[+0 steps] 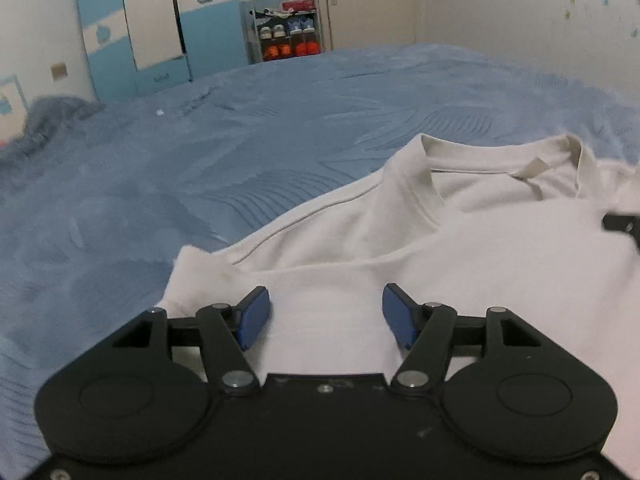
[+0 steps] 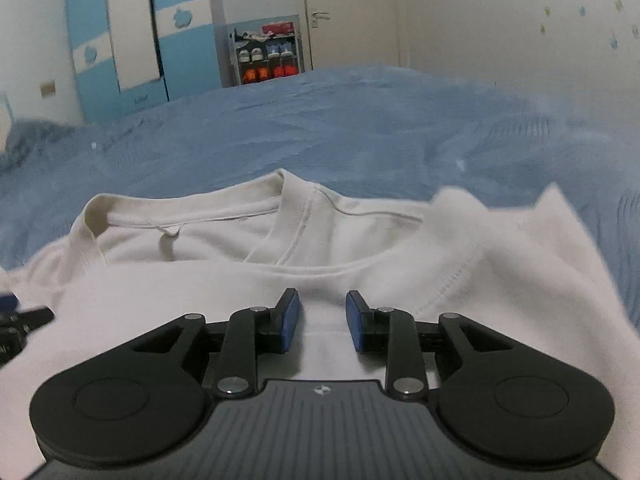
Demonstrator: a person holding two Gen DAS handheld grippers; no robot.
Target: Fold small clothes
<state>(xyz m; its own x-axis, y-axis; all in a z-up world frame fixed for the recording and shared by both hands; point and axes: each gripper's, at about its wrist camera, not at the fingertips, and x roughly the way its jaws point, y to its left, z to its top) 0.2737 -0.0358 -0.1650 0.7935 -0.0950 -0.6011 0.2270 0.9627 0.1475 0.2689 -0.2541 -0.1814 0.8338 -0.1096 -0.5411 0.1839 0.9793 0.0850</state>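
A: One garment only is seen: a white shirt [image 1: 460, 248], laid on the blue bedspread [image 1: 200, 152]. It fills the lower right of the left wrist frame and the centre and lower half of the right wrist frame. The neckline [image 2: 188, 216] is pointed away from both cameras.

B: Folded already?

A: Partly, by the look of it. A straight cloth edge is laid across the chest just below the collar, so the hem is judged to have been brought up over the body. A sleeve [image 2: 500, 216] is stuck out at upper right in the right wrist frame, not tucked.

B: Claws?

A: Left gripper [image 1: 326, 316] is held low over the folded layer, blue pads [image 1: 254, 316] spread wide, only bare cloth between them; nothing is gripped. Right gripper [image 2: 322, 320] is set the same way, its gap narrower, pads apart with flat cloth showing between. No pinch can be seen. Whether the pads are touching the cloth cannot be told.

B: Why side by side?

A: Probably so both ends of that edge are covered at once and the fold is kept square. A black part of the other tool is glimpsed at the right edge of the left frame.

B: Background?

A: Blue-and-white wardrobe [image 1: 156, 28] at upper left, shoe rack [image 1: 286, 32] at top centre, well apart from the shirt.
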